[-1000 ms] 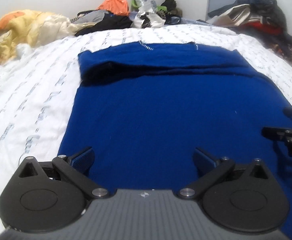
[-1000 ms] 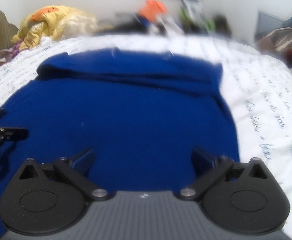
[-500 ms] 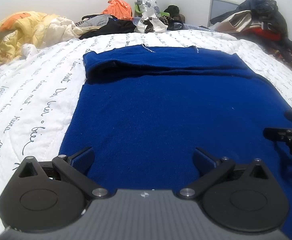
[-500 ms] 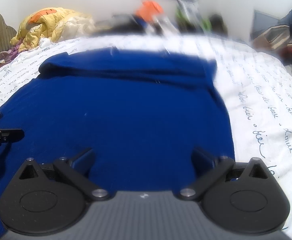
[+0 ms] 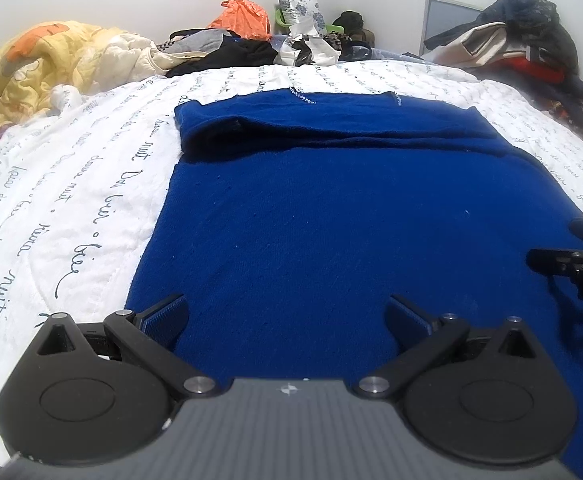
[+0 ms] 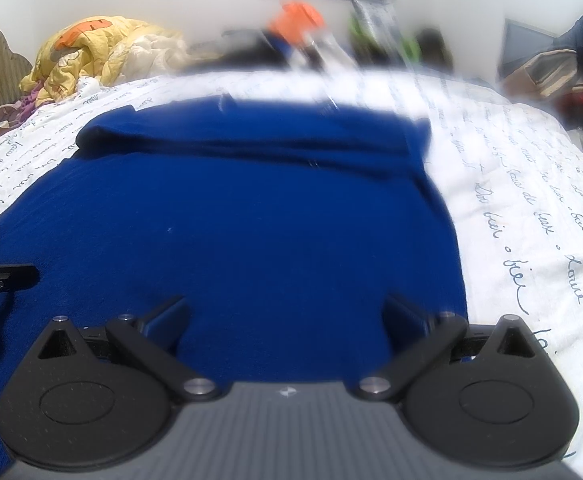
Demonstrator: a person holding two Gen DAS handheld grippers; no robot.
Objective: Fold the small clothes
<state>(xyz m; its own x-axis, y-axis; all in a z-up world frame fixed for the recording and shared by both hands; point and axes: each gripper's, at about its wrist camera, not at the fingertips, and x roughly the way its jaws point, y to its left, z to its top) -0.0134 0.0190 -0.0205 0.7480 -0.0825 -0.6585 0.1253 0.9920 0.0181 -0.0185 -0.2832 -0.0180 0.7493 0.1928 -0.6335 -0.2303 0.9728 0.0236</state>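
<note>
Directly ahead of both spread-wide tools [image 5: 285, 314] [image 6: 285, 314] lies the blue sweater [image 5: 331, 220].

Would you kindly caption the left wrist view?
Open left gripper above blue sweater on script-printed quilt.

The room is evenly and brightly lit, with no glare. The left wrist view is sharp; the writing on the bed cover [image 5: 91, 208] reads clearly. The right wrist view is smeared by motion blur, worst across the far clutter [image 6: 299, 16]. Both views curve strongly at the edges with dark corners. A soft shadow lies on the blue sweater [image 5: 579, 320] beneath the right gripper [image 5: 563, 256].
</note>
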